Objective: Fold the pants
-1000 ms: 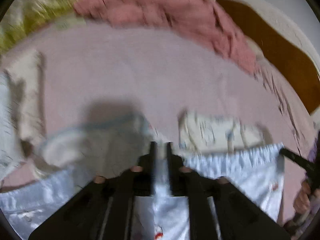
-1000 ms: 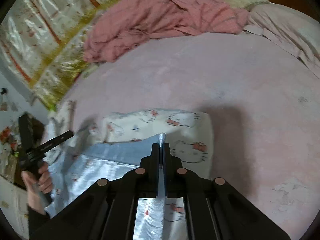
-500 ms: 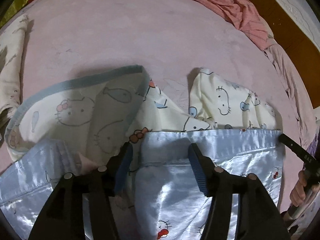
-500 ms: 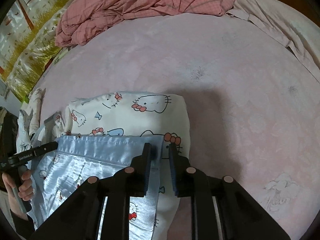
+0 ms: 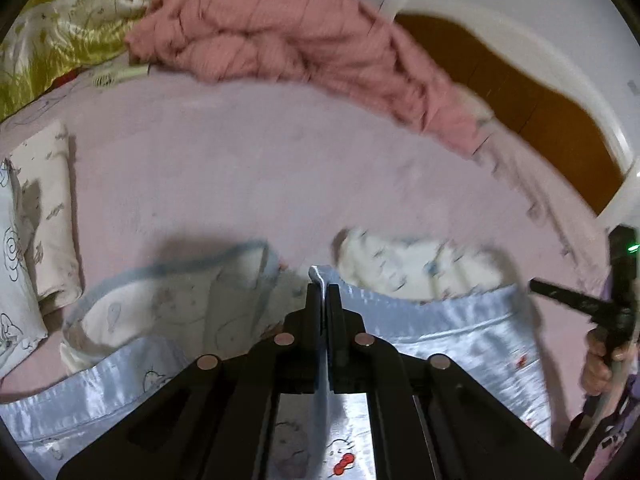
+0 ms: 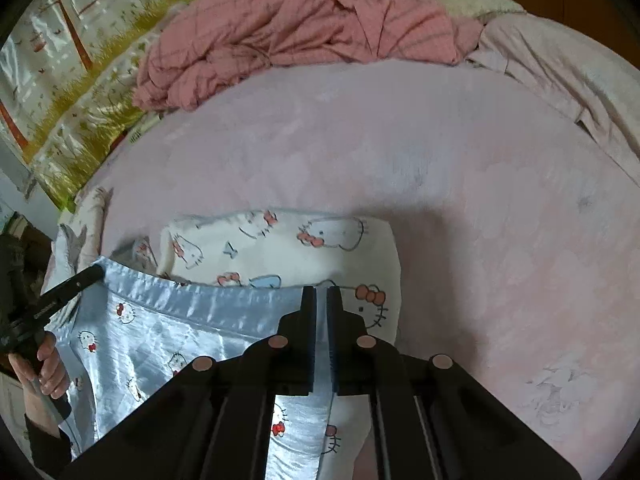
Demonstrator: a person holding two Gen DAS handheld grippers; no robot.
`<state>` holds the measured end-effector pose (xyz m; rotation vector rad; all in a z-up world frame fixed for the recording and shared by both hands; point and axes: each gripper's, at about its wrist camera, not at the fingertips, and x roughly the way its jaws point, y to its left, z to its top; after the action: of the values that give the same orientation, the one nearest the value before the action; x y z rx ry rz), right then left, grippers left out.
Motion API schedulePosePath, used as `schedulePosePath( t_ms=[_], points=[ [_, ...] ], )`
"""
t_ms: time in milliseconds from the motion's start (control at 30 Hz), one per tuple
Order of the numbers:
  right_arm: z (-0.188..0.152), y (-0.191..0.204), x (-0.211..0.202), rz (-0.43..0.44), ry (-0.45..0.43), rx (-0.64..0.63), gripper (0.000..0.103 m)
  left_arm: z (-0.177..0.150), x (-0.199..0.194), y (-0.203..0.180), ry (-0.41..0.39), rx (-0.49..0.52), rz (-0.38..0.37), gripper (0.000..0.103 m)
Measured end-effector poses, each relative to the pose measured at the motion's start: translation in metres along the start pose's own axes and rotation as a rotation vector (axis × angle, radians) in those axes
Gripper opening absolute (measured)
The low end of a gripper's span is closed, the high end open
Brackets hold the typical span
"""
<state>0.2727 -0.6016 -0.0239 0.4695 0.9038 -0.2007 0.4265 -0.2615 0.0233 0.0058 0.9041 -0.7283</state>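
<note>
Pants in shiny light-blue satin with cartoon-cat prints hang stretched between the two grippers, above the near part of a bed covered in a pink sheet. The left gripper has its jaws pinched tight on the blue waistband edge, a tuft of fabric poking out past the tips. The right gripper is likewise clamped on the waistband, with a strip of satin running back between its fingers. Beneath and just beyond the pants lies a cream cat-print cloth on the sheet. A crumpled pink plaid blanket is heaped at the far side of the bed. The left wrist view is blurred.
</note>
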Motion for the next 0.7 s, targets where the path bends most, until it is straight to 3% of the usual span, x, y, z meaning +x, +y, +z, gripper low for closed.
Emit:
schedulePosePath(
  t_ms=[33,100,233,267,333,367,400,567,633,700],
  points=[
    [0.000,-0.001,0.000,-0.005,0.000,0.003,0.005,0.001,-0.002,-0.003,-0.021,0.012,0.000,0.002],
    [0.000,-0.004,0.002,-0.018,0.006,0.012,0.005,0.002,0.002,-0.002,-0.009,0.024,0.100,0.002],
    [0.001,-0.015,0.010,-0.020,0.054,0.058,0.005,-0.003,0.038,0.006,0.117,0.025,0.257,0.009],
    [0.001,-0.016,0.011,-0.025,0.055,0.059,0.009,-0.006,0.046,0.006,0.135,0.033,0.287,0.011],
    [0.001,-0.017,0.009,-0.030,0.037,0.056,0.035,-0.011,0.056,0.009,0.153,0.044,0.368,0.040],
    [0.001,-0.016,0.008,-0.019,0.026,0.058,0.053,-0.014,0.056,0.010,0.142,0.044,0.382,0.046],
    [0.001,-0.015,0.005,0.004,0.003,0.050,0.054,-0.014,0.054,0.012,0.119,0.046,0.386,0.047],
    [-0.001,0.004,0.008,0.066,0.031,-0.016,0.048,-0.013,0.026,0.005,0.016,0.070,0.415,0.047],
    [-0.003,0.009,0.018,0.039,0.068,-0.028,0.038,-0.009,0.007,0.000,-0.045,0.075,0.411,0.047],
    [-0.005,0.008,0.031,0.015,0.105,-0.021,0.018,-0.009,-0.012,-0.005,-0.104,0.067,0.390,0.047]
  ],
)
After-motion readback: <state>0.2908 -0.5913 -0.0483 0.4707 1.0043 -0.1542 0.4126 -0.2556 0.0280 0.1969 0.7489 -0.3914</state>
